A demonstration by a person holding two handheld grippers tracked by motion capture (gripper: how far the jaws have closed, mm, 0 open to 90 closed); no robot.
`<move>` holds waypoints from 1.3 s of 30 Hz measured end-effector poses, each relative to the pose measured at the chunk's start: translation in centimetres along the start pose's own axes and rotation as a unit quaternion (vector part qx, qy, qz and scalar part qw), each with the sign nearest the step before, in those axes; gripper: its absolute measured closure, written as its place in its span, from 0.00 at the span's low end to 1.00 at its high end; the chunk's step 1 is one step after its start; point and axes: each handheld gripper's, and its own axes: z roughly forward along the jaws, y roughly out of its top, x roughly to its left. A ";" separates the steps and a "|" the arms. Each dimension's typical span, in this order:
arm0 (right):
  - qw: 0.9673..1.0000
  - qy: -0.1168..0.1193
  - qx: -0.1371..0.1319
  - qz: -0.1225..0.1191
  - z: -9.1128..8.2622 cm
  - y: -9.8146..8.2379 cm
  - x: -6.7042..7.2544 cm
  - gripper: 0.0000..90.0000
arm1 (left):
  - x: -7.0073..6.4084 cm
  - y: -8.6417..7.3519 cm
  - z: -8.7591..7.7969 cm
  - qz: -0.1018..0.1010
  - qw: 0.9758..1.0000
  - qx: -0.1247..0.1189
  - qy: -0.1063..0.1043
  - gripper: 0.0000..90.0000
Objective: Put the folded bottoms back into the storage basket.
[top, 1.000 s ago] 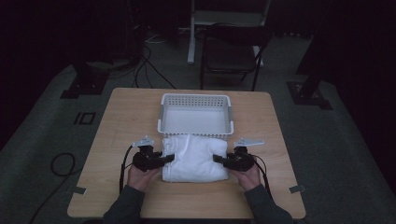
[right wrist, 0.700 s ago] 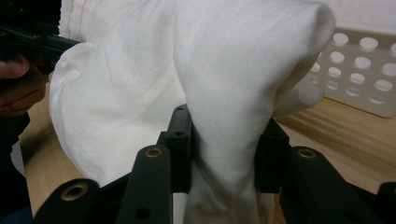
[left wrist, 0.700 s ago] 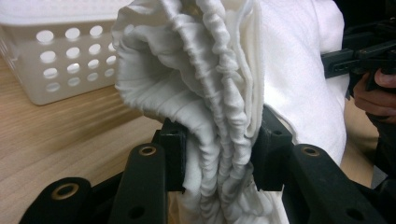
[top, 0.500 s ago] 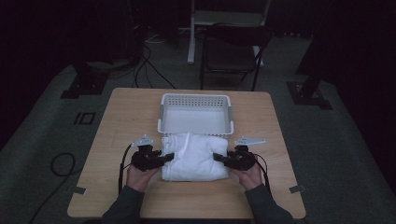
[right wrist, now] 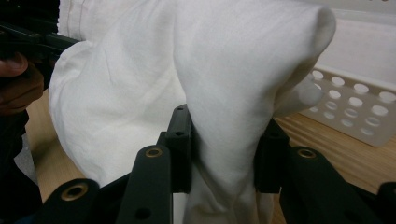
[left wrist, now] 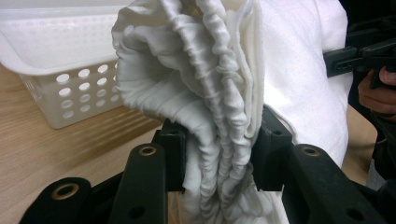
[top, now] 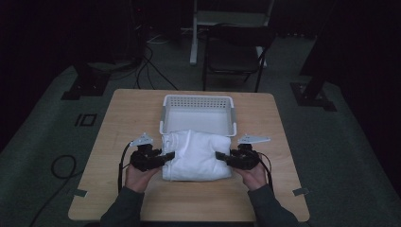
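A folded white cloth [top: 197,155], soft and gathered into ribbed pleats at one end, has edged up and toward the perforated plastic basket [top: 197,113], suggesting a transfer under way. The left gripper [top: 166,156] and right gripper [top: 220,156] pinch its opposite ends above the wooden surface [top: 189,198].

High view above, facing forward-down; gripper views close (shared white cloth [top: 196,156]).
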 end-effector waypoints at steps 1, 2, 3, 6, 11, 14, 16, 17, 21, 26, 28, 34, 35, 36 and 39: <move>1.000 -0.001 0.000 -0.001 0.0 0.1 0.0 0.73 | 0.0 0.1 0.0 0.000 1.000 -0.001 0.000 0.70; 1.000 -0.001 -0.001 -0.003 -0.1 0.2 0.0 0.73 | 0.0 0.2 -0.1 0.001 1.000 0.000 0.000 0.70; 1.000 -0.002 -0.001 -0.003 -0.1 0.3 0.1 0.73 | -0.1 0.3 -0.1 0.002 1.000 -0.001 0.000 0.70; 1.000 -0.003 -0.002 -0.004 -0.3 0.6 0.1 0.73 | -0.1 0.5 -0.1 0.001 1.000 -0.002 0.000 0.70; 1.000 -0.003 -0.005 -0.004 -0.4 0.8 0.1 0.73 | -0.2 1.0 -0.3 0.004 1.000 -0.001 0.001 0.70; 1.000 -0.004 -0.007 -0.004 -0.6 1.0 0.1 0.73 | -0.2 1.3 -0.3 0.004 1.000 -0.001 -0.001 0.70; 1.000 -0.004 -0.009 -0.005 -0.6 1.2 0.2 0.73 | -0.2 1.5 -0.4 0.005 1.000 -0.002 0.000 0.70; 1.000 -0.005 -0.009 -0.006 -0.7 1.3 0.2 0.73 | -0.2 1.6 -0.4 0.006 1.000 -0.003 -0.001 0.70; 1.000 -0.006 -0.012 -0.008 -0.8 1.7 0.1 0.73 | -0.2 2.1 -0.5 0.009 1.000 -0.004 0.000 0.70; 1.000 -0.008 -0.016 -0.009 -0.9 2.2 0.0 0.73 | -0.2 2.7 -0.5 0.011 1.000 -0.008 0.000 0.70; 1.000 -0.008 -0.019 -0.009 -1.0 2.4 0.0 0.73 | -0.2 3.0 -0.5 0.012 1.000 -0.010 0.001 0.70; 1.000 -0.012 -0.024 -0.012 -1.0 3.2 -0.2 0.73 | 0.0 3.7 -0.5 0.014 1.000 -0.014 0.004 0.70; 1.000 -0.013 -0.025 -0.014 -1.0 3.3 -0.2 0.73 | 0.1 3.8 -0.5 0.013 1.000 -0.015 0.004 0.70; 1.000 -0.015 -0.025 -0.013 -1.0 3.4 -0.2 0.73 | 0.1 4.0 -0.5 0.013 1.000 -0.015 0.003 0.70; 0.999 -0.017 -0.027 -0.015 -1.0 3.8 -0.3 0.73 | 0.3 4.4 -0.4 0.012 1.000 -0.017 0.005 0.70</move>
